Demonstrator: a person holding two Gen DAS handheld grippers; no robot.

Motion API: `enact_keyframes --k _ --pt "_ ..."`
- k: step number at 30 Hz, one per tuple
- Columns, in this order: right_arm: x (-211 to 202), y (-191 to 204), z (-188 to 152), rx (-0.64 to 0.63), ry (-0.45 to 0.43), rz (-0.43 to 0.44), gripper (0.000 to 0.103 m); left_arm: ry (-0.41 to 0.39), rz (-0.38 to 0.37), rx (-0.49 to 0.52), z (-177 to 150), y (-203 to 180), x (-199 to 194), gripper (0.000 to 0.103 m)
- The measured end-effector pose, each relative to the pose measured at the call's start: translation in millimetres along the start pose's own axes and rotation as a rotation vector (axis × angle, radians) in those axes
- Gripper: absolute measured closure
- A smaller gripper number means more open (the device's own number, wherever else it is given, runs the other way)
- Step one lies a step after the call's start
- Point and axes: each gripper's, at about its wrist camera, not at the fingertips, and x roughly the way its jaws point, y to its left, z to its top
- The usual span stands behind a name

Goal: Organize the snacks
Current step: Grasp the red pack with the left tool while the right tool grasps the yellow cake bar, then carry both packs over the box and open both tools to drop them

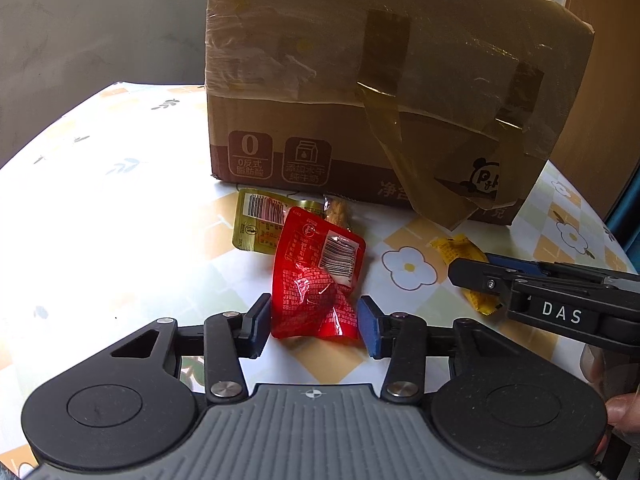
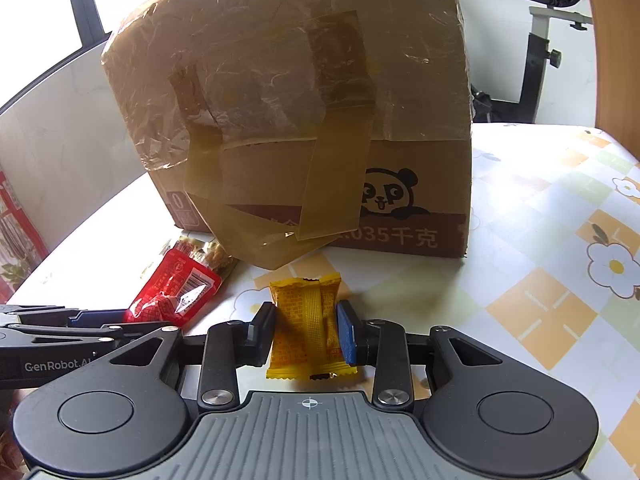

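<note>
A red snack packet (image 1: 316,272) lies crumpled on the flowered tablecloth. My left gripper (image 1: 316,320) is shut on its near end, both blue pads against its sides. In the right wrist view a yellow snack packet (image 2: 306,316) sits upright between the pads of my right gripper (image 2: 306,332), which is shut on it. The left wrist view shows that same yellow packet (image 1: 456,250) and the right gripper (image 1: 472,266) from the side. The red packet (image 2: 176,292) and the left gripper (image 2: 140,320) appear at the lower left of the right wrist view.
A large taped cardboard box (image 1: 360,80) stands just behind the snacks. A gold packet (image 1: 260,220) and a clear-wrapped snack stick (image 1: 338,210) lie against its base. The table edge (image 1: 60,120) curves at the left. An exercise bike (image 2: 540,40) stands beyond the table.
</note>
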Motion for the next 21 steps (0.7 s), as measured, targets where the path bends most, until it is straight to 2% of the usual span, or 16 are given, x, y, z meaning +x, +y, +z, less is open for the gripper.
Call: enact_keyframes --k 13,21 --pt "2 3 1 -0.029 0.005 -0.016 0.072 -0.012 -0.017 -0.009 4 2 -16 0.056" --pt "0 4 1 -0.032 0.010 -0.011 0.073 -0.083 -0.044 -0.063 5 20 -46 0.056"
